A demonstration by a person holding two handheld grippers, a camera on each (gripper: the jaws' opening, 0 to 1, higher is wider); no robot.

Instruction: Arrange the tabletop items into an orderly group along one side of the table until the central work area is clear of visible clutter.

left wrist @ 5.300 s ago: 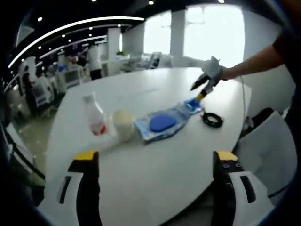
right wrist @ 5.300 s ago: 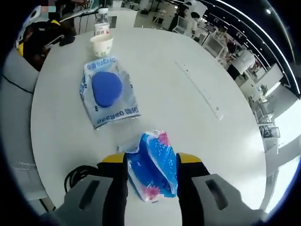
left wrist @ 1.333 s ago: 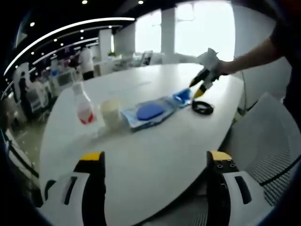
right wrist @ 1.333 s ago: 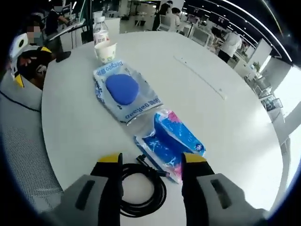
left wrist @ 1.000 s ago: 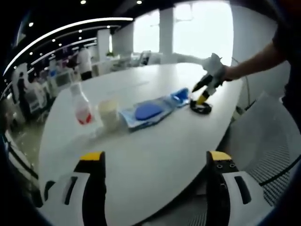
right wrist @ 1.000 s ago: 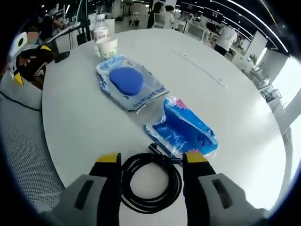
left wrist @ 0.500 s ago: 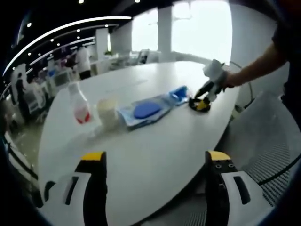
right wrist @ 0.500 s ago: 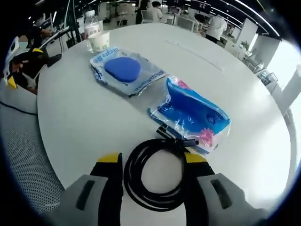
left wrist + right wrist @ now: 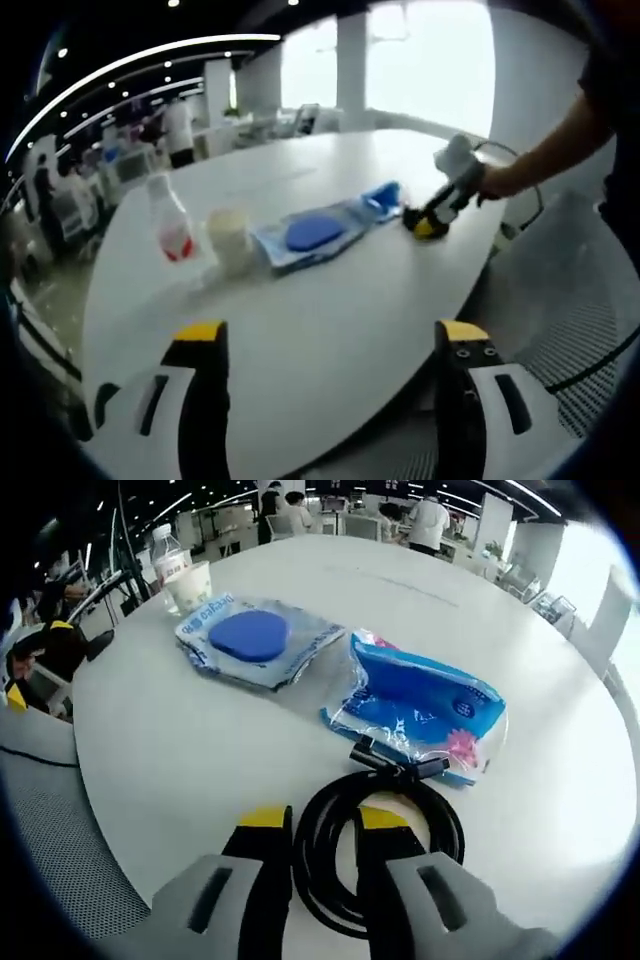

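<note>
On the white round table (image 9: 180, 750) lies a coiled black cable (image 9: 440, 825). My right gripper (image 9: 323, 820) is down on the coil's near side, jaws shut on its strands. Just beyond lie a blue tissue pack (image 9: 420, 705), a clear pouch with a blue pad (image 9: 255, 635), a paper cup (image 9: 192, 585) and a water bottle (image 9: 168, 545). In the left gripper view my left gripper (image 9: 330, 332) hovers open over the table's near edge. There the bottle (image 9: 170, 225), cup (image 9: 228, 240), pouch (image 9: 315, 232) and tissue pack (image 9: 385, 195) stand in a row, with the right gripper (image 9: 432, 218) at its end.
A grey mesh chair (image 9: 60, 880) stands at the table's edge in the right gripper view, and another chair (image 9: 570, 300) sits at the right of the left gripper view. People and desks fill the far background. The table edge (image 9: 400, 380) runs close to the left jaws.
My right gripper has come down onto the cable coil and its jaws have narrowed around the strands. The left gripper has stayed nearly still, open.
</note>
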